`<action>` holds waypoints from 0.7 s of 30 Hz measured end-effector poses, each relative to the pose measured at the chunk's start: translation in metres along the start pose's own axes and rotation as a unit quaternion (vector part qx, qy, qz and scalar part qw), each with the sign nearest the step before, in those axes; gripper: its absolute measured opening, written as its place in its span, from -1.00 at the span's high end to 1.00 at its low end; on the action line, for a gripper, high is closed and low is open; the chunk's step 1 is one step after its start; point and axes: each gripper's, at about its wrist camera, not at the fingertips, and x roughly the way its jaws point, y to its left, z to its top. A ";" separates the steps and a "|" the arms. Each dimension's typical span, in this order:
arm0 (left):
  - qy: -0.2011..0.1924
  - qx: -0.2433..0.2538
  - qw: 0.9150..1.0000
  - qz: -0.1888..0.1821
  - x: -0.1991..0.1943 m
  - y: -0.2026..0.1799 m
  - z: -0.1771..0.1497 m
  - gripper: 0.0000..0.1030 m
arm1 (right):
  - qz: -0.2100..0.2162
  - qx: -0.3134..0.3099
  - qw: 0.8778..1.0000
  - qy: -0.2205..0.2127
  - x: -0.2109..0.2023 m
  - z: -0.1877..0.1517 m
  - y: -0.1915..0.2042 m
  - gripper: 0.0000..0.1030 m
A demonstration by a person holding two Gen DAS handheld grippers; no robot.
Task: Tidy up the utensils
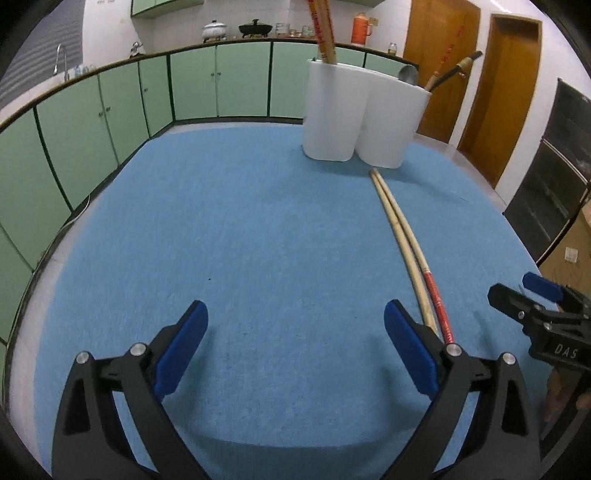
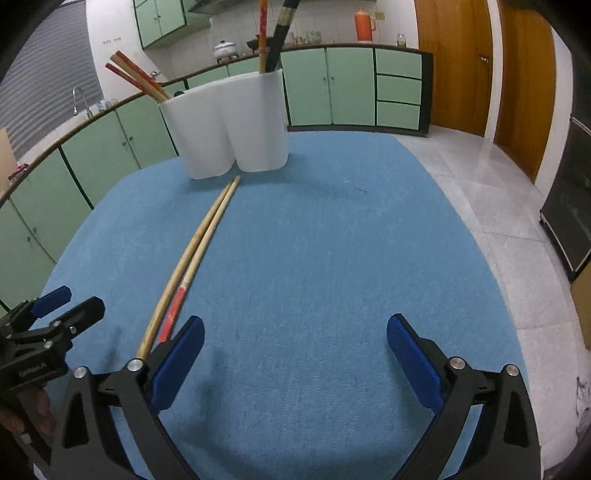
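The left gripper hovers low over the blue mat with its jaws spread wide and nothing between them; just to its right the pair of chopsticks lies flat on the mat, pressed side by side, tips pointing at the white two-compartment holder at the far edge of the mat, and ending just short of it. Further right, the right gripper is equally wide open and empty, the chopsticks' red-marked ends passing under its left finger. The likely trouble is the pinch itself: thin, round sticks lying flat may roll apart or only one may lift. In the holder, the left compartment has chopsticks leaning out, the right a ladle and dark-handled tools, so crowded openings could deflect an insertion or tip the holder
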 end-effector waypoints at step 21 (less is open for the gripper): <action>0.028 -0.016 0.999 0.032 0.008 0.025 0.009 -0.82 | 0.053 -0.041 0.997 0.027 0.019 0.011 0.052 -0.05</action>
